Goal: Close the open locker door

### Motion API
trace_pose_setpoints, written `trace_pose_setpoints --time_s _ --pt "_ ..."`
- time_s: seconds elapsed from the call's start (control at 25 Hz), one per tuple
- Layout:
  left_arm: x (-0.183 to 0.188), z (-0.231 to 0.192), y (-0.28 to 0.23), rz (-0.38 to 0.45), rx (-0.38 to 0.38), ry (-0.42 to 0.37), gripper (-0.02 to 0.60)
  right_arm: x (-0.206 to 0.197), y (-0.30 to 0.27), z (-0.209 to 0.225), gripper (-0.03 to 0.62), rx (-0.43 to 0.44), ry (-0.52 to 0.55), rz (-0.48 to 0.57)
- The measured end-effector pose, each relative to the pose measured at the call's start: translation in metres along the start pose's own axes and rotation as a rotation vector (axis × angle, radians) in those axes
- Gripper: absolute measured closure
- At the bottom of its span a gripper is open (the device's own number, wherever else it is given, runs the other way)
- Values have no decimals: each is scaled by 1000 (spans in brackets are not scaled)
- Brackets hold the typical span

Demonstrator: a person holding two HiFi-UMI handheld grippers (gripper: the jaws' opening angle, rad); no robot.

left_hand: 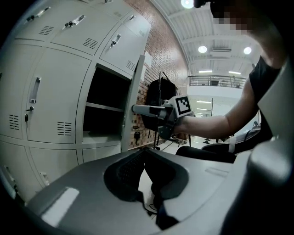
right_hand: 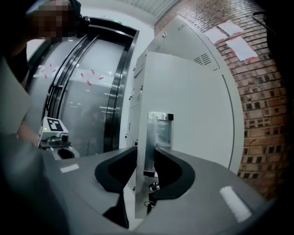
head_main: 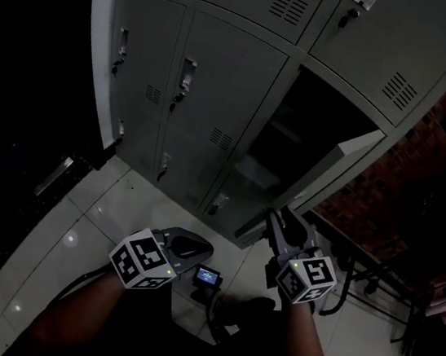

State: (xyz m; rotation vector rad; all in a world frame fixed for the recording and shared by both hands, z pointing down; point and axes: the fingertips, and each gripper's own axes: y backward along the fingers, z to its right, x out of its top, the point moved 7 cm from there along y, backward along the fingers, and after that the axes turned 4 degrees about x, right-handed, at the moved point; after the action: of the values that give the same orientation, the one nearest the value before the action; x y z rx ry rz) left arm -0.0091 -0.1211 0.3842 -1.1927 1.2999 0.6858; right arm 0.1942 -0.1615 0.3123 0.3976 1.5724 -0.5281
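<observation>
Locker area in a large public or industrial hall: a bank of grey metal lockers (head_main: pixel 221 74) against a brick wall (head_main: pixel 401 198), glossy tiled floor (head_main: pixel 84 228), round ceiling lights (left_hand: pixel 202 48), and a railed gallery (left_hand: pixel 216 81).

The locker bank (head_main: pixel 222 66) is cut off at its top — the open compartment (head_main: pixel 299 134) too dark inside to tell; print on the wall papers (right_hand: pixel 229 41) unreadable.

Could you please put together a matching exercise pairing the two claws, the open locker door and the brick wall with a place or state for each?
Things:
1. left claw
2. right claw
3. locker door
4. brick wall

Places or states:
A. to the right of the lockers
B. shut, holding nothing
C. swung open
D. shut on the door's edge

Pairs: 1-B, 2-D, 3-C, 4-A
</observation>
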Motion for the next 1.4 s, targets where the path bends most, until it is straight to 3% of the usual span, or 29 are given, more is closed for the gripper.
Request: trace_pose_setpoints --time_s 0.4,1.0,1.2,1.4 --pt "-1 -15 16 55 56 74 569 11 -100 13 474 -118 53 -12" --pt "1 -13 22 88 45 71 569 23 -192 85 486 -345 -11 -36" --pt "0 -13 25 90 45 63 569 22 -201 94 543 -366 -11 -43" --pt "0 -16 27 96 42 69 569 21 -197 90 537 -349 -16 -40"
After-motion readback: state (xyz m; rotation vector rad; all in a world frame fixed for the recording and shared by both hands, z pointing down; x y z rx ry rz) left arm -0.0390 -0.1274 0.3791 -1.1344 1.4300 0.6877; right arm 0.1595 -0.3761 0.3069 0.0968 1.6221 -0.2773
